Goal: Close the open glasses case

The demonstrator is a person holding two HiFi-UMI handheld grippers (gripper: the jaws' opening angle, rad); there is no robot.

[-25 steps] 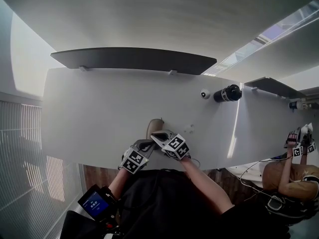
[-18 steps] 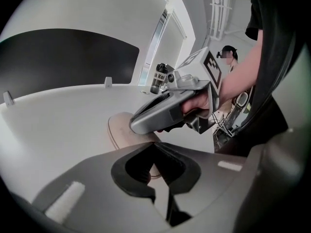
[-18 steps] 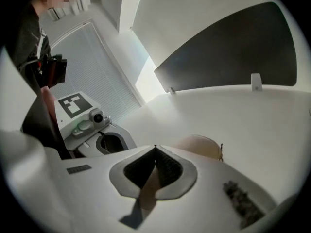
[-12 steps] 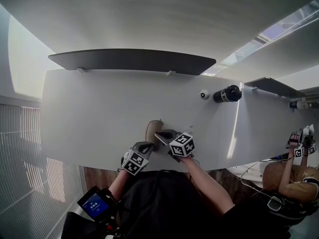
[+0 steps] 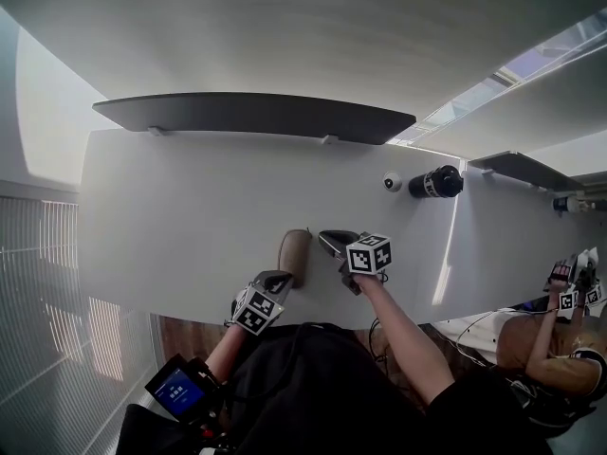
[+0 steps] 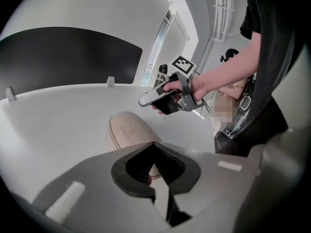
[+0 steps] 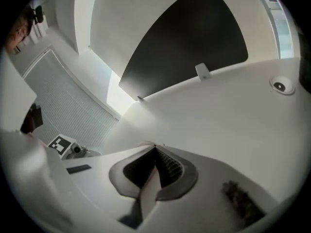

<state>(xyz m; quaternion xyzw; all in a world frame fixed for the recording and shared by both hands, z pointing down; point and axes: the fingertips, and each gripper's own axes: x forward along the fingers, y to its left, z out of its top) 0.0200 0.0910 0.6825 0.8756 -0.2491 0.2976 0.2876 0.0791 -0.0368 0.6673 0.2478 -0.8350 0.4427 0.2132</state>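
White table (image 5: 171, 216): tan glasses case (image 5: 294, 254) lies closed near front edge. Left gripper (image 5: 279, 279) jaws pressed together at its near end, possibly touching. Right gripper (image 5: 326, 238) jaws together, empty, just beside it.

The tan glasses case (image 6: 129, 132) lies closed on the white table (image 6: 58, 125). Just on its near side, the left gripper (image 6: 153, 143) has its jaw tips together with nothing between them. Beyond the case and to its right, a hand (image 6: 193, 87) holds the right gripper (image 6: 144, 101) above the table. A dark panel (image 6: 63, 57) stands far behind the case.
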